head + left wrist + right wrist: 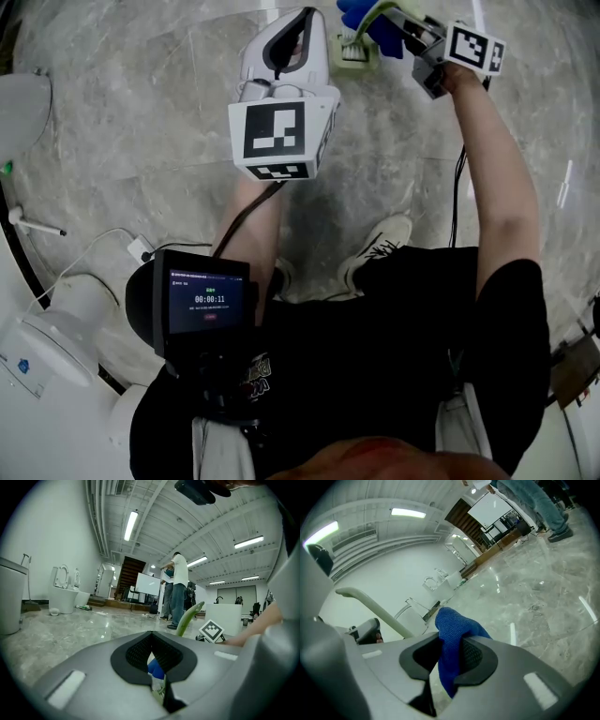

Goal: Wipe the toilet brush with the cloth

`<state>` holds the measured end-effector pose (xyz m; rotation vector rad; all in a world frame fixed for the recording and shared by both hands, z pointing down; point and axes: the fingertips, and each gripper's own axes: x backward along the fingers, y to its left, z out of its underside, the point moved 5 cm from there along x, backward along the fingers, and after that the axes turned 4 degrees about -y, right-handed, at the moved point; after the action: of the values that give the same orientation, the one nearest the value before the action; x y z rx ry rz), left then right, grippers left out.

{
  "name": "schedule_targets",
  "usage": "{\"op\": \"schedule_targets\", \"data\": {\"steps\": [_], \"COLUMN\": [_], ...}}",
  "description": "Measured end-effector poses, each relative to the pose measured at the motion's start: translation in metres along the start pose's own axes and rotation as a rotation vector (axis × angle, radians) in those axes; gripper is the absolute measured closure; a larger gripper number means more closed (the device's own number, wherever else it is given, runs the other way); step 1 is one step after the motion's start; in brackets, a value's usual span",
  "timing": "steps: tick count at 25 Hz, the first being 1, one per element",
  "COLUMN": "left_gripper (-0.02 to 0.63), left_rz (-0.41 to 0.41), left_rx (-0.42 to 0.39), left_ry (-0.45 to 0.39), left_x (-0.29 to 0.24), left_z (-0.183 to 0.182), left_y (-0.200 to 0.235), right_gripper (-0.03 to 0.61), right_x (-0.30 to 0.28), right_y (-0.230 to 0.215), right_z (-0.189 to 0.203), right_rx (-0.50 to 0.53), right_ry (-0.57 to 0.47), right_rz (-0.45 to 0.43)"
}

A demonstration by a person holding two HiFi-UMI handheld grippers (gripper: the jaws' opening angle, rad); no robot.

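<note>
Though unclear overhead, cloth between fingers.

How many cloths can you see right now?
1. The blue cloth is clamped in the right tool, near the green brush handle. Others could lie outside the views.

The cloth is deep blue. The toilet brush has a pale green handle. The left gripper and right gripper have light grey bodies, with black, finely textured pads lining the jaws. Their marker cubes are white with black square patterns. The floor is grey marble, veined with paler streaks. The person's shirt is black and the shoe is off-white. The toilets are white.
</note>
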<state>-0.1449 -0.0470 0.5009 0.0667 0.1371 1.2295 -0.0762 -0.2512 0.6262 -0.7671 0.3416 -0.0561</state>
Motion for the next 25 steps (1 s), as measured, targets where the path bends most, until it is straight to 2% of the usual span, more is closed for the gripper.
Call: {"op": "schedule_targets", "data": {"steps": [4, 9, 19, 25], "left_gripper": [0.6, 0.6, 0.6, 0.6], "left_rz": [-0.012, 0.005, 0.051, 0.05], "left_rx": [0.017, 0.012, 0.022, 0.036], "left_ry": [-0.002, -0.002, -0.031, -0.032], "left_x": [0.0, -0.005, -0.006, -0.011], "left_z": [-0.004, -0.005, -0.015, -0.011], "left_y": [0.002, -0.001, -0.017, -0.012], "right_gripper": [0.491, 0.491, 0.489, 0.489], "right_x": [0.009, 0.032, 0.089, 0.122], "right_y": [0.031, 0.072, 0.191, 0.229], "right_z": [-0.02, -0.051, -0.108, -0.101], "right_rx": [0.065, 0.135, 0.298, 0.303], "right_ry": [-0.018, -0.038, -0.191, -0.184], "right_rz": [-0.093, -0.141, -0.312, -0.414]}}
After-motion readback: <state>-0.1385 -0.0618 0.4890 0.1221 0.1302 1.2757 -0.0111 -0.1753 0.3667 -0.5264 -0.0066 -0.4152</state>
